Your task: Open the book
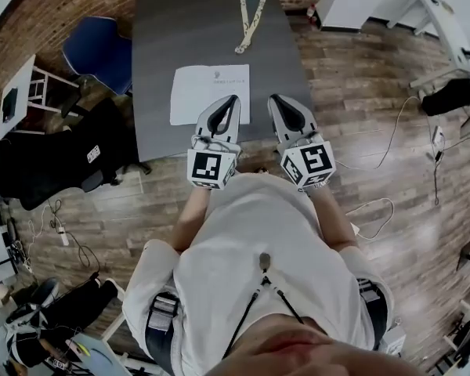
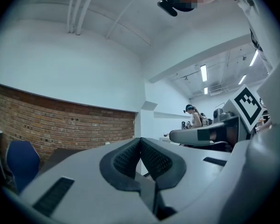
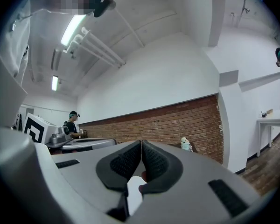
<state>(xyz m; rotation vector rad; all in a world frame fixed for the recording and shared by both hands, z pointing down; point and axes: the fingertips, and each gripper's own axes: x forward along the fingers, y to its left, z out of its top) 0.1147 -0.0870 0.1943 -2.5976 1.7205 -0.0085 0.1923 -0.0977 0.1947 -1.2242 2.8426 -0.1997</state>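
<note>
White flat book [image 1: 207,91] lies closed on the dark grey surface [image 1: 157,45].
Its near right corner is hidden behind the left gripper [image 1: 231,100], and the cover print is too tiny to read. Neither gripper view catches it. The right gripper [image 1: 276,100] sits just off its right edge. Both jaws are closed, nothing between them.

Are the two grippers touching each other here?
Apart. The head view shows a strip of bare table between the left gripper and the right gripper.
</note>
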